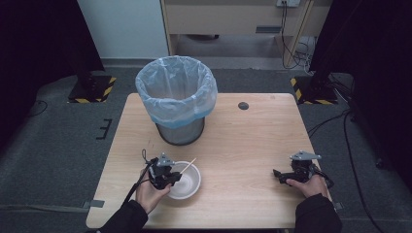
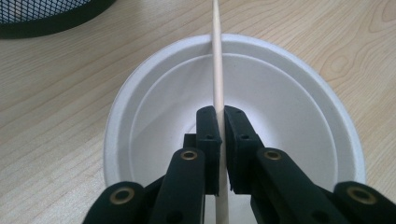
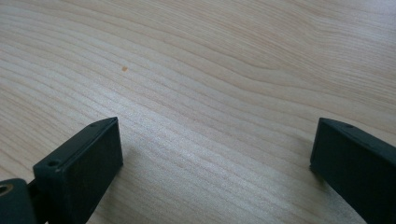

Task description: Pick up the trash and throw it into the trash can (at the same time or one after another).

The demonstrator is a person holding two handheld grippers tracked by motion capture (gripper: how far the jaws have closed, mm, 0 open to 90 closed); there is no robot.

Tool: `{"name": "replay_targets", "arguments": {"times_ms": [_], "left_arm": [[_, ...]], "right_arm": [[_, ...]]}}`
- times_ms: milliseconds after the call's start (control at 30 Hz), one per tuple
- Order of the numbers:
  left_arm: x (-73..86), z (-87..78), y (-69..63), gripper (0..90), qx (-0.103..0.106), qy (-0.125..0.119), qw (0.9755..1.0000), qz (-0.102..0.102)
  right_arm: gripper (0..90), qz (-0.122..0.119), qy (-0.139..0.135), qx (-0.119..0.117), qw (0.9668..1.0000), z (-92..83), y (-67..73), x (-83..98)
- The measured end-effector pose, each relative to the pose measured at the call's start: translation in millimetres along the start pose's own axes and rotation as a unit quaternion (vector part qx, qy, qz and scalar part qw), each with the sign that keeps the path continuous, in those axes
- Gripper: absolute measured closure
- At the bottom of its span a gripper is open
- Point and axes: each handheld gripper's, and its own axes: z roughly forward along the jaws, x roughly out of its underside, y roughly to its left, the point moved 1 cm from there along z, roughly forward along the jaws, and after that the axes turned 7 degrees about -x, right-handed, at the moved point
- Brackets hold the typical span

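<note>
left gripper view: left tool [image 2: 221,122] clamps wooden stick [image 2: 217,65] over white bowl [image 2: 289,98].

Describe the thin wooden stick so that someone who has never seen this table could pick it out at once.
Start at the black mesh waste bin with the pale blue liner at the far side of the light wooden table. Just in front of it stands a white paper bowl, under the left gripper. The thin wooden stick is clamped between that gripper's black jaws and reaches past the bowl's rim: the one slender, pale, straight thing there.
</note>
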Motion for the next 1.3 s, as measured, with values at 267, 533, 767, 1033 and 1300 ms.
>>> {"name": "replay_targets", "arguments": {"times_ms": [267, 533, 767, 1033, 1300], "left_arm": [[-7.1, -16.2, 1.5, 85.1, 0.006, -0.042, 0.9991, -0.004], [-14.7, -45.1, 11.4, 85.2, -0.004, -0.116, 0.9931, -0.020], [-21.9, -71.6, 18.2, 85.2, -0.012, -0.178, 0.9834, -0.032], [-30.2, -98.7, 24.0, 85.2, -0.018, -0.231, 0.9718, -0.045], [-37.2, -113.8, 25.0, 85.1, -0.021, -0.263, 0.9635, -0.048]], "right_arm": [[2.5, 0.000, 0.001, 0.000, 1.0000, -0.1, 0.0, 0.0], [2.5, 0.000, 0.000, 0.000, 1.0000, 0.0, 0.0, 0.0], [2.5, 0.000, 0.001, -0.001, 1.0000, -0.1, 0.0, 0.0], [2.5, 0.000, 0.001, -0.001, 1.0000, -0.1, 0.0, 0.0], [2.5, 0.000, 0.000, -0.001, 1.0000, -0.1, 0.0, 0.0]]}}
